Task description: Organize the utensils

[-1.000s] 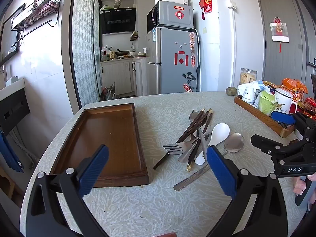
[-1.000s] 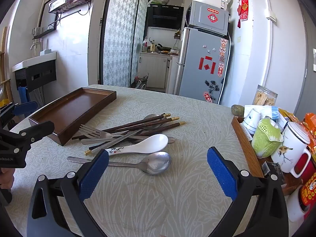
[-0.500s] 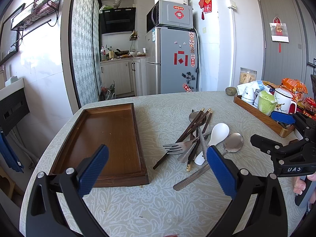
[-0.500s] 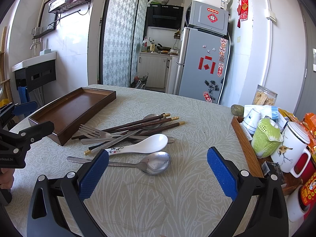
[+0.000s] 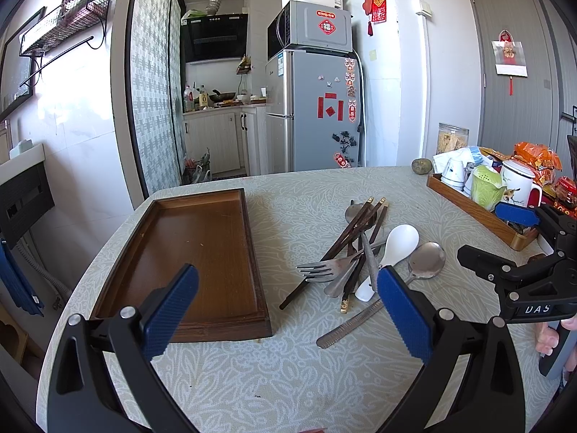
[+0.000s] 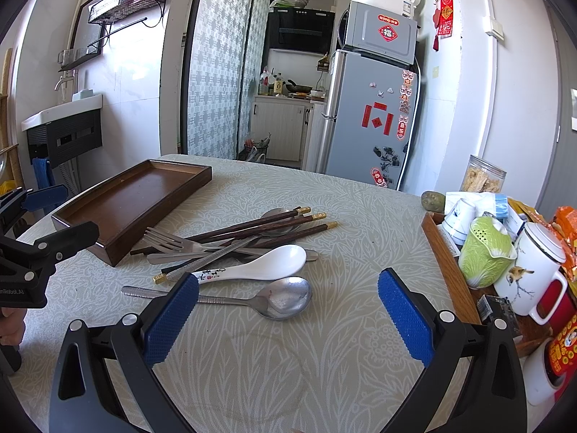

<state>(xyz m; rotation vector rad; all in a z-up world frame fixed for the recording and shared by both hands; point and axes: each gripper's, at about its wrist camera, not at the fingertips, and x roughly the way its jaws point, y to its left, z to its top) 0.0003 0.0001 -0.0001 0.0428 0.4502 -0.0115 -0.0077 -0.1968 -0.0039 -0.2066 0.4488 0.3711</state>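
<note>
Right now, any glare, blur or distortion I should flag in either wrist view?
Left wrist view: sharp, strong fisheye bending at the edges, dark corner vignette, sun glare on the left wall. Right wrist view: same warp, sharp, bright highlight on the metal spoon bowl.

We are in a lived-in home, at a dining worktop covered with a pale leaf-patterned cloth. Behind its far edge we see a silver fridge dotted with red stickers, a microwave on top, and a narrow kitchen beyond with a range hood and a wok on its counter. Along the worktop's right edge, a wooden tray holds mugs and snack packets. A washbasin stands at left.
</note>
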